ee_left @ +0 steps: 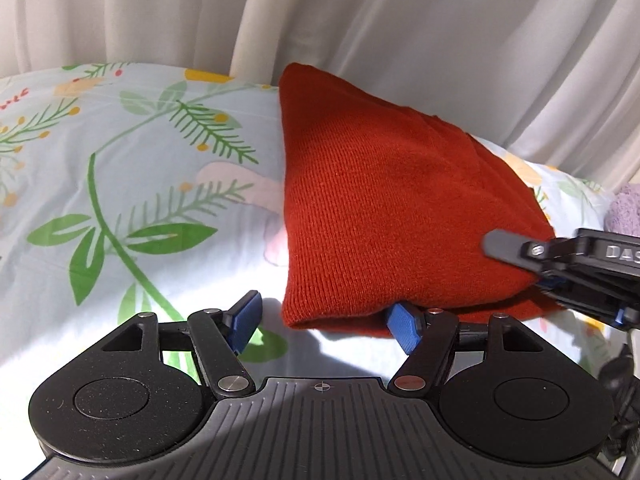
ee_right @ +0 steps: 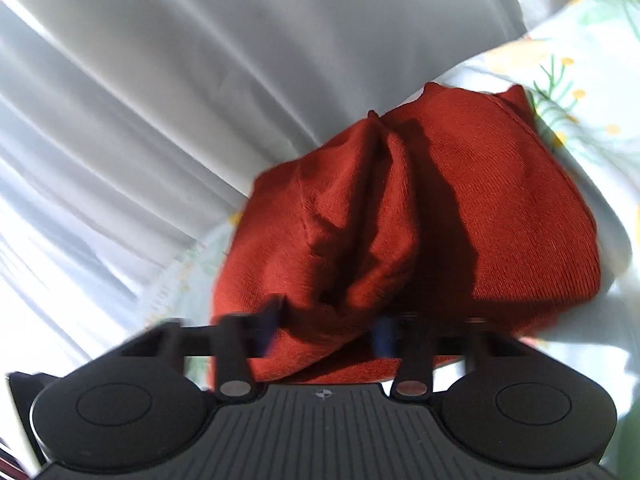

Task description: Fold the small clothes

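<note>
Your left gripper (ee_left: 326,320) sits nearest, jaws spread and gripping nothing: the left blue pad (ee_left: 244,320) is over bare sheet, the right pad tucked at the near hem of the red knit garment (ee_left: 384,208). That hem hides part of the right pad, so contact there is unclear.

Your right gripper (ee_right: 328,328) is motion-blurred in its own view. A bunched fold of the red cloth sits between the blurred fingers, and they look clenched on it, though the blur hides where the pads meet the fabric. From the left wrist view it comes in cut off at the right edge (ee_left: 560,264), lying over the garment's right near corner.

The garment is fine ribbed knit, folded, roughly triangular from the left, puckered into ridges on the right side. It lies on the floral bedsheet (ee_left: 120,184), smooth cotton with green fronds. A mauve fuzzy item (ee_left: 626,208) is cropped far right. Pleated white curtain (ee_left: 360,20) behind.
</note>
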Demonstrator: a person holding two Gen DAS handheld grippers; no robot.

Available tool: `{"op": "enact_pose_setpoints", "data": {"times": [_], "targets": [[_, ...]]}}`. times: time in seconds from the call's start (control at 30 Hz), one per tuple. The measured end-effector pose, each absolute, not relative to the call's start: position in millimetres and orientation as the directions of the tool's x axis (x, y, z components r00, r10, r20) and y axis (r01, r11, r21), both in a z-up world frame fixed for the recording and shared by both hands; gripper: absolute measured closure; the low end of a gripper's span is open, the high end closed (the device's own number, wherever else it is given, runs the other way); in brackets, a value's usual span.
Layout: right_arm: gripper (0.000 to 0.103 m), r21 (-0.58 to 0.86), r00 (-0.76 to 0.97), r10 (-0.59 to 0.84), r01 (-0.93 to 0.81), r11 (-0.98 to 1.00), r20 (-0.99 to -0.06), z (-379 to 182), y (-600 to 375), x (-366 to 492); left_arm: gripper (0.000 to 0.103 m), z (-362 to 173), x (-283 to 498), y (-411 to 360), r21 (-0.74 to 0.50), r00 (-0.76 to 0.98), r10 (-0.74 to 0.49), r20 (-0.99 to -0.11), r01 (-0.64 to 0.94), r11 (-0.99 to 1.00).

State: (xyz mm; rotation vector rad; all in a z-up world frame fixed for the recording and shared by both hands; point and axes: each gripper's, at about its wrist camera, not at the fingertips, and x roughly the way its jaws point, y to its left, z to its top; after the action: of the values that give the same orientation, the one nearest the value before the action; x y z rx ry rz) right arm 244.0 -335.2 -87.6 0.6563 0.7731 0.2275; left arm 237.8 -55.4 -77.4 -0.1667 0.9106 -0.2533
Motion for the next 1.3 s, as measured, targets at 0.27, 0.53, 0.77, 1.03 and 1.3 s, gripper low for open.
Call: {"op": "enact_pose_setpoints", "data": {"times": [0.27,0.53,0.77,1.03,1.3], "targets": [[0.087,0.662,0.744,0.384,0.104,0.742,-0.547,-92,-367,233,0.035,-81,237,-28,-0.369,0.58,-0.309,-0.754,0.015,0.929],[0.05,0.662,0.745,0.41,0.057,0.747,-0.527,-82,-397,224,0.03,-56,239,5,-0.537,0.576,-0.469,-0.669,0.063,0.842],[0.04,0.702,0.743,0.42,0.093,0.706,-0.521,-81,-417,286,0.031,-82,291,-19,-0.589,0.565,-0.485,-0.668,-0.002,0.808],[0.04,0.751,0.689,0.52,0.055,0.658,-0.506,-90,-396,327,0.026,-80,289,-16,-0.657,0.56,-0.552,-0.618,0.017,0.753],[0.09,0.292,0.771,0.232,-0.063,0.954,-0.593,-51,-332,322,0.026,-60,247,-26,-0.489,0.596,-0.462,-0.657,0.13,0.863]]}}
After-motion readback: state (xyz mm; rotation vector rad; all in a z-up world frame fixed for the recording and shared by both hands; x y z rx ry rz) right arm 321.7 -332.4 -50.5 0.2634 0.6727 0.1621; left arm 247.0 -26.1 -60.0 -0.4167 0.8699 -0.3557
